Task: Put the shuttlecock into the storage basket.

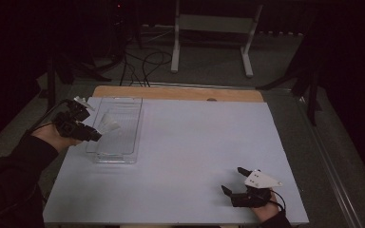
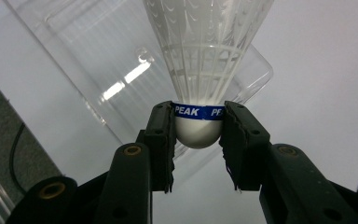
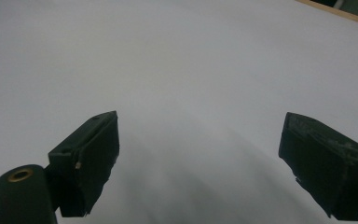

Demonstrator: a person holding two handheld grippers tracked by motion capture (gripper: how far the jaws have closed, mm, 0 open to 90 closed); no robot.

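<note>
A white shuttlecock (image 2: 205, 60) with a blue band reading PEAK is gripped at its round cork base by my left gripper (image 2: 198, 128). In the high view the left gripper (image 1: 94, 134) holds the shuttlecock (image 1: 108, 124) over the left side of a clear plastic tray (image 1: 126, 107), skirt pointing into the tray. The clear tray (image 2: 74, 79) lies beneath the shuttlecock on the white table mat. My right gripper (image 1: 234, 180) rests near the front right of the mat, open, with nothing between its jaws. In the right gripper view, bare white mat shows beyond the right gripper (image 3: 198, 158).
The white mat (image 1: 195, 142) covers a wooden table whose far edge (image 1: 180, 92) shows bare wood. Beyond the table stand a white frame (image 1: 211, 38) and loose cables (image 1: 142, 64) on a dark floor. A cable trails from the left gripper.
</note>
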